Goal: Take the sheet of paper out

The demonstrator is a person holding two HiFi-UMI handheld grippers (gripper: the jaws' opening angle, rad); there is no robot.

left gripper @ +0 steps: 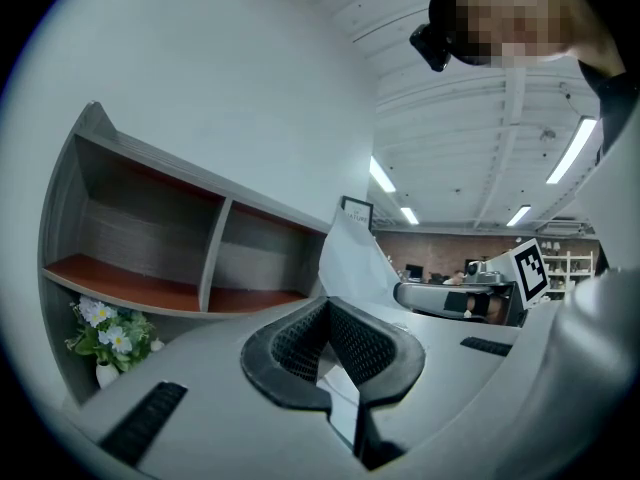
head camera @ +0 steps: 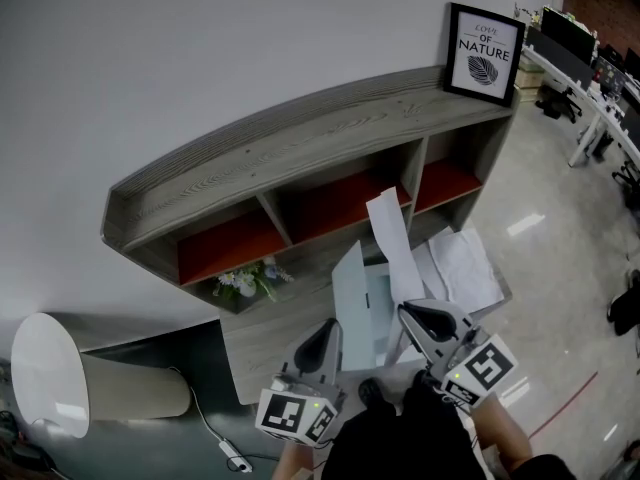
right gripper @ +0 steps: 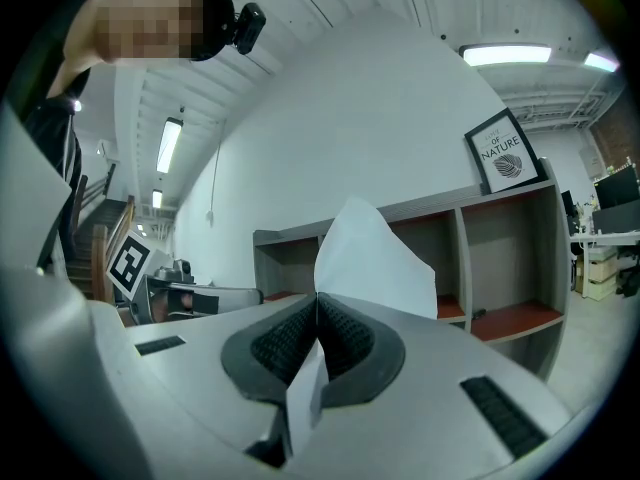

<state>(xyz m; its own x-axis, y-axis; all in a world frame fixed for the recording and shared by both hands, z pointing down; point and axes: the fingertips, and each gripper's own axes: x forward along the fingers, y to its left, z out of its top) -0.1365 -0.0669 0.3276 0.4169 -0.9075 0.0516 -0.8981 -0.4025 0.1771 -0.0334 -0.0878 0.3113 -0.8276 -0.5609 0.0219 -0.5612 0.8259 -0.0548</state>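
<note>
Both my tongs are clamped tight: my left gripper (head camera: 330, 330) pinches the pale blue folder (head camera: 358, 303), and my right gripper (head camera: 408, 313) grips the lower end of the white sheet of paper (head camera: 392, 238), which stands upright beside the folder, above the desk (head camera: 265, 340) near its front edge

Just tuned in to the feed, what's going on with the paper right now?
A person is working two handheld grippers over the grey wooden desk. The left gripper is shut on a pale blue folder. The right gripper is shut on the white sheet of paper, which stands up above the folder. Whether the sheet's lower end is clear of the folder cannot be told.
</note>
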